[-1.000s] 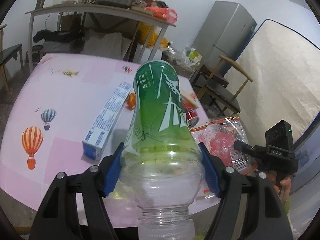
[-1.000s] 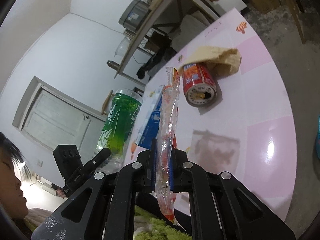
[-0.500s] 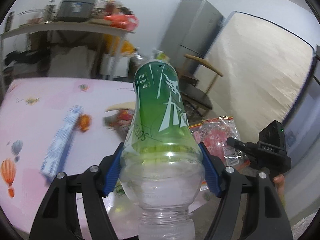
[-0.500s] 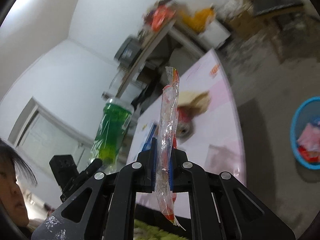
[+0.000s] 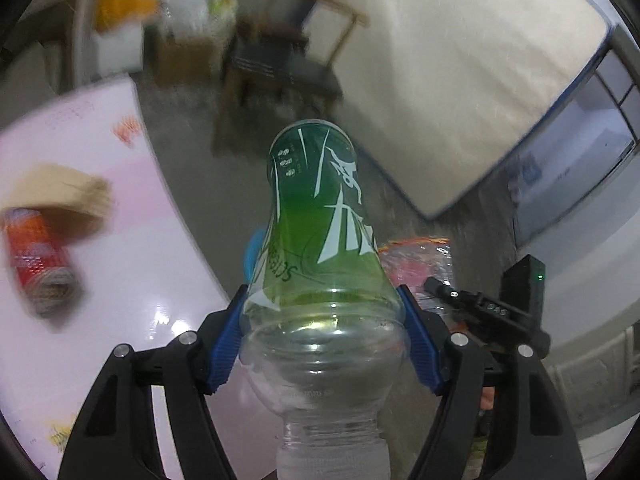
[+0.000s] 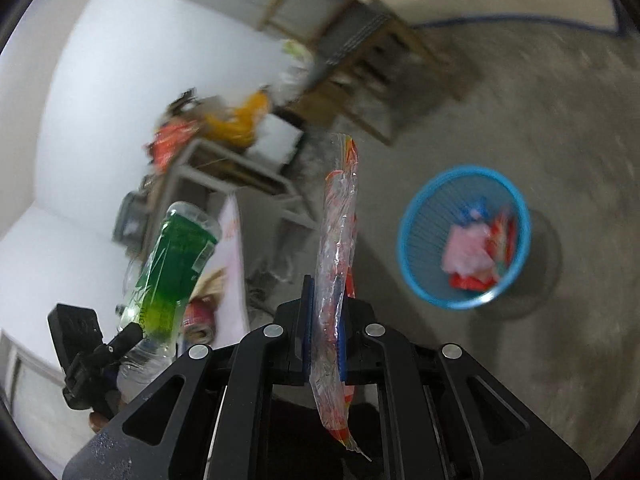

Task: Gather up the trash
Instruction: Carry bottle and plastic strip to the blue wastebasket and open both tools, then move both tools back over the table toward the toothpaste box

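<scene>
Left tool (image 5: 322, 344) clamps the green bottle (image 5: 316, 240) around its clear shoulder, off the table (image 5: 132, 264) edge; right tool (image 6: 324, 332) pinches a thin plastic wrapper (image 6: 336, 256). Blue basket (image 6: 464, 236) sits on the floor right of the wrapper: carry both over its rim, drop low, wrapper first, it will flutter.
</scene>
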Available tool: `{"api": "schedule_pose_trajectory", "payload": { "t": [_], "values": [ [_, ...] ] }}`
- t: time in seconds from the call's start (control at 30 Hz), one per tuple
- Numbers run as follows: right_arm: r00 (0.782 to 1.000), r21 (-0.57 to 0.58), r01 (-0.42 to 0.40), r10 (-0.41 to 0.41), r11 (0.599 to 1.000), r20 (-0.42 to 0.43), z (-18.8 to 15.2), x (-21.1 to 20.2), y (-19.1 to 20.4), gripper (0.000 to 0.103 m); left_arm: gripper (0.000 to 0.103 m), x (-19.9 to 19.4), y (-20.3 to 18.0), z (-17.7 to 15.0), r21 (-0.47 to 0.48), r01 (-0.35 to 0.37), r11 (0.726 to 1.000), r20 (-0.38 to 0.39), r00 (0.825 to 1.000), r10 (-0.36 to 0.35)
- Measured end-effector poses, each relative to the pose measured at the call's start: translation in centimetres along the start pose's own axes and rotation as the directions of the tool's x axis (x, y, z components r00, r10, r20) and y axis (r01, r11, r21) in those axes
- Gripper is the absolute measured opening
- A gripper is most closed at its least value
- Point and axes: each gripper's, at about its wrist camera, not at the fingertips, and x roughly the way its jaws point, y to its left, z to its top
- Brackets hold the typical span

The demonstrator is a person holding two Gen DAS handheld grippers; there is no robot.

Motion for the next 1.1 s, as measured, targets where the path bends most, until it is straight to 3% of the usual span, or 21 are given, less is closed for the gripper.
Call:
{"api": "schedule_pose_trajectory", "payload": {
  "t": [0.17,0.3,0.37,0.4,0.5,0.57,0.7,0.93,1.1],
  "values": [
    [0.998,0.101,0.041,-0.036,0.994,-0.052,1.3,3.5,-4.5,0.008,0.069,9.6,-0.9,2.1,-0.003,-0.03,1.0,-0.181,0.983,0.029],
    [0.997,0.132,0.067,-0.061,0.989,-0.051,3.5,6.3,-6.2,0.013,0.07,14.7,-1.2,4.3,0.01,-0.065,0.998,-0.218,0.974,0.066],
    [0.992,0.121,0.123,-0.12,0.985,-0.027,5.1,8.1,-7.4,0.036,0.072,17.6,-1.3,4.8,0.012,-0.07,0.997,-0.246,0.967,0.071],
    [0.987,0.129,0.162,-0.16,0.978,-0.02,5.8,9.4,-8.5,0.057,0.076,19.2,-0.9,5.1,0.004,-0.097,0.995,-0.267,0.959,0.095],
    [0.969,0.14,0.245,-0.239,0.959,-0.057,5.9,11.8,-11.1,0.059,0.078,20.9,1.0,4.6,-0.06,-0.157,0.986,-0.285,0.949,0.134],
    [0.953,0.155,0.3,-0.289,0.941,-0.09,5.4,12.8,-12.4,0.059,0.078,20.5,1.6,4.1,-0.102,-0.154,0.983,-0.29,0.95,0.119],
    [0.954,0.164,0.298,-0.286,0.94,-0.093,3.7,12.4,-13.2,0.059,0.078,18.5,2.0,4.0,-0.089,-0.153,0.984,-0.261,0.957,0.126],
    [0.953,0.126,0.302,-0.298,0.945,-0.051,2.1,9.6,-12.0,0.059,0.079,12.8,1.4,3.8,-0.028,-0.154,0.988,-0.138,0.979,0.149],
    [0.961,0.072,0.275,-0.275,0.959,-0.003,1.1,7.4,-9.5,0.063,0.086,7.4,0.2,2.3,0.011,-0.097,0.995,-0.019,0.995,0.098]
  ]
}}
